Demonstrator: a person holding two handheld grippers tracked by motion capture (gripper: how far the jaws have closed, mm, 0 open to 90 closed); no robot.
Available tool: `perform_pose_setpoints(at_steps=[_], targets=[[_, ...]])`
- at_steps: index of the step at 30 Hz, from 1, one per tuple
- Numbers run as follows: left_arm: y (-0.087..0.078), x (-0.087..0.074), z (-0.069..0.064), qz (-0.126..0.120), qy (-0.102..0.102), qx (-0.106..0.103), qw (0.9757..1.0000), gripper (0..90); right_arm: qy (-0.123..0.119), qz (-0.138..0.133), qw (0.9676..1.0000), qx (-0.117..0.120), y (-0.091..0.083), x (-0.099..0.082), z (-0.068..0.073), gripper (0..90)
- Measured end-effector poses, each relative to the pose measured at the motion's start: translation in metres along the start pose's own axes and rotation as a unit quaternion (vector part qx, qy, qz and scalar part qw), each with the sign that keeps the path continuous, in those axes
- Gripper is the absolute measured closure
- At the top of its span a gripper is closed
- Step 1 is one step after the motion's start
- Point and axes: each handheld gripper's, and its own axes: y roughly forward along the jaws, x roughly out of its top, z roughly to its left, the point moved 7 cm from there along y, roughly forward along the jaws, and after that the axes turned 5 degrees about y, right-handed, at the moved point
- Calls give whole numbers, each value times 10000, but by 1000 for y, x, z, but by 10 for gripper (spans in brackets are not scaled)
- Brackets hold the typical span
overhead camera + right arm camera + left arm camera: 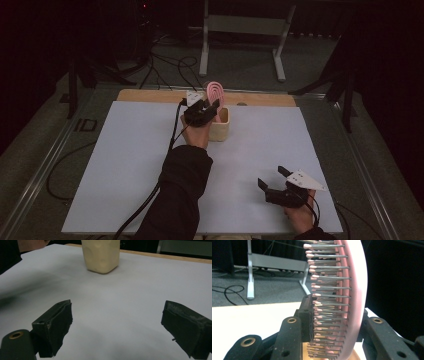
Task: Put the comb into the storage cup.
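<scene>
White table (125, 165), wooden cup (220, 128) (pink hairbrush (215, 93) inside)

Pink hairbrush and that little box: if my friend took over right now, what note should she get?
Left gripper: shut on the pink hairbrush, clamped across bristles and back, head pointing up.
Right gripper: open, holding nothing, low over the white table sheet at the near right.
Things: the brush stands over the small wooden holder at the far middle of the sheet; its lower end seems to be in or just above the opening, I cannot tell which.
Done: brush picked up and brought to the holder.
Left: probably lower it in fully, let go, pull the gripper away.
</scene>
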Motion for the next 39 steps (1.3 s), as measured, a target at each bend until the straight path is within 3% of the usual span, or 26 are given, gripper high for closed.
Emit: perform_pose_setpoints(at_steps=[14,22,29,39], targets=[[4,-6,-4,140,10,-212,9997,629,-21,-1,10000,19,1,0,1,94],[4,-5,1,267,71,-270,9993,631,-10,18,10000,15,1,-1,0,94],[3,-4,14,468,131,-215,9986,625,-13,18,10000,13,1,-1,0,94],[2,-5,19,549,191,-238,9980,600,-21,28,10000,7,1,-1,1,94]])
